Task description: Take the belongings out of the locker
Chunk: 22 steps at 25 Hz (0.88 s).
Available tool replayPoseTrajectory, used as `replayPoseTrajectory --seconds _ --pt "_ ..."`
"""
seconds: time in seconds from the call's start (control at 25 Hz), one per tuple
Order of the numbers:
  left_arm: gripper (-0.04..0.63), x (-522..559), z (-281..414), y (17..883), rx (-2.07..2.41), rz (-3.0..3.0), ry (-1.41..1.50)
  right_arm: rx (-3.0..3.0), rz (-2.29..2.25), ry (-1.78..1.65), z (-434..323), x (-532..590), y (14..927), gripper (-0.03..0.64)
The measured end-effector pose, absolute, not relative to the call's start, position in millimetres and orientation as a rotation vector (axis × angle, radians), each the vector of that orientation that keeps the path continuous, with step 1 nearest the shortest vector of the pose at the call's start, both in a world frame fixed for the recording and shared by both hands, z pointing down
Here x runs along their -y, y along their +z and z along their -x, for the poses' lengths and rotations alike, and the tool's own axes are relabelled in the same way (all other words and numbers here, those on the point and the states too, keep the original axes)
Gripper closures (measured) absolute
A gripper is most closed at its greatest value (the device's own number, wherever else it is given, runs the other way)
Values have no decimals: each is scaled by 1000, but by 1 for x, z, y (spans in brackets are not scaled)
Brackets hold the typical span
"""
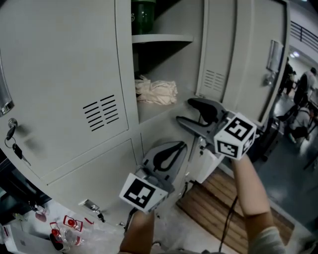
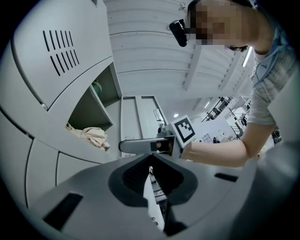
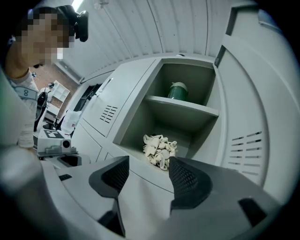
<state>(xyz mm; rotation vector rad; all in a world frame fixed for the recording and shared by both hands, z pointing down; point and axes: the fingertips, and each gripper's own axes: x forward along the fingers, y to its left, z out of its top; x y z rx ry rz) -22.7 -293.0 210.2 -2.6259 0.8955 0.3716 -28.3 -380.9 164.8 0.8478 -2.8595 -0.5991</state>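
The locker (image 1: 164, 64) stands open. A crumpled cream cloth (image 1: 156, 92) lies on its lower shelf, and a green bottle (image 1: 144, 15) stands on the upper shelf. My right gripper (image 1: 185, 111) is open and empty, just outside the opening, right of the cloth and below it. From the right gripper view (image 3: 145, 173) the cloth (image 3: 160, 149) lies ahead between the jaws, with the bottle (image 3: 178, 90) above it. My left gripper (image 1: 180, 146) hangs lower, in front of the locker below, shut with nothing in it. The left gripper view (image 2: 150, 157) has the cloth (image 2: 91, 137) at the left.
The open locker door (image 1: 258, 59) swings out to the right. Keys (image 1: 12, 139) hang from the closed door at the left. Small items and plastic (image 1: 69, 225) lie on the floor at bottom left. A wooden slatted platform (image 1: 218, 203) lies below. People (image 1: 298, 99) stand far right.
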Motion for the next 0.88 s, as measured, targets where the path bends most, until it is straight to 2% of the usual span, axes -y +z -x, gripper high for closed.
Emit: replayPoseTrajectory --seconds 0.08,0.44,0.88 --pt "591 293 22 212 -892 2631 374 2892 -855 -546 30 390 159 376" --pt "591 295 21 214 -866 2646 381 2870 -838 -430 51 418 132 232" --pt "591 293 16 219 -817 2663 378 2848 -811 -98 79 448 132 230"
